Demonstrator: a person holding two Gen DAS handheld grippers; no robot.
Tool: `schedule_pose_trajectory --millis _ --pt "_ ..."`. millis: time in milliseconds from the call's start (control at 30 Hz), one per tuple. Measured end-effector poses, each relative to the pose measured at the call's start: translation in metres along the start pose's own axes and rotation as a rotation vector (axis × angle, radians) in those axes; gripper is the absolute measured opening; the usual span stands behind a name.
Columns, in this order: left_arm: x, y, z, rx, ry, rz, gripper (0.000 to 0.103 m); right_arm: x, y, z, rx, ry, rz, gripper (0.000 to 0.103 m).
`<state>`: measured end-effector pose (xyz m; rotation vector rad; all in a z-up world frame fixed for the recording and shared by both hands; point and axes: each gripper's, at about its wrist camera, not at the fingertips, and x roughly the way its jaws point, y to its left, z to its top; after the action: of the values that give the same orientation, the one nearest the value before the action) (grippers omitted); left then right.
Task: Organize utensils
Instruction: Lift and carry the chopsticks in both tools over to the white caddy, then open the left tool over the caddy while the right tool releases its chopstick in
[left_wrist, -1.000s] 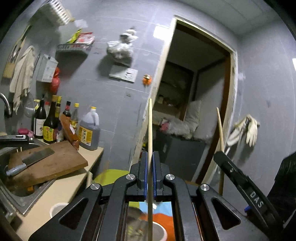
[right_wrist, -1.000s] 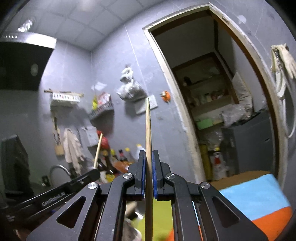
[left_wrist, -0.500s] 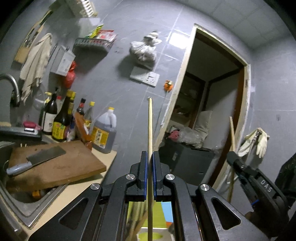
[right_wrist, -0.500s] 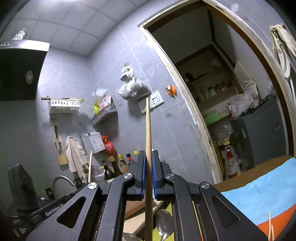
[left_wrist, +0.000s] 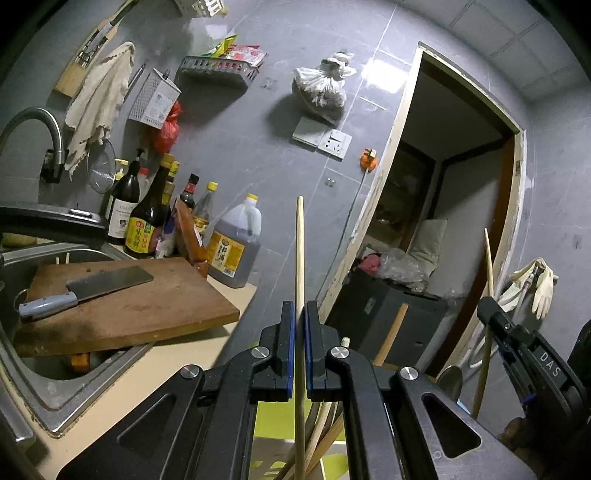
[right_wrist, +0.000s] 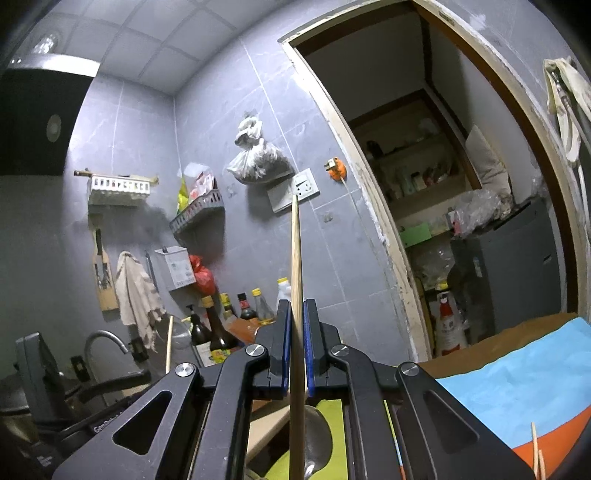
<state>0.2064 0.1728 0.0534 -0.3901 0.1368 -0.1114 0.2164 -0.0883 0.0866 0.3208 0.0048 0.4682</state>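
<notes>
Chopsticks stand upright, one (left_wrist: 299, 258) pinched in the left tool (left_wrist: 299, 354), another (right_wrist: 295, 266) in the right tool (right_wrist: 296, 354).

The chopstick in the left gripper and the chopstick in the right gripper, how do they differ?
The left chopstick looks paler and cream-coloured; the right chopstick looks darker and tan. The left chopstick's lower end runs down among other wooden utensils; the right chopstick's passes in front of a metal spoon. Shared: each stands nearly upright, clamped between blue-padded jaws of its gripper, left and right, tip pointing up.
</notes>
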Motion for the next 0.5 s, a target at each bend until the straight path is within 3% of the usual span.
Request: schedule_pose_trajectory --millis 500 --pt "0.004 0.0 -0.015 0.076 0.011 -0.052 0.003 -0.007 0.012 -0.022 -0.11 0.007 -0.013 0.005"
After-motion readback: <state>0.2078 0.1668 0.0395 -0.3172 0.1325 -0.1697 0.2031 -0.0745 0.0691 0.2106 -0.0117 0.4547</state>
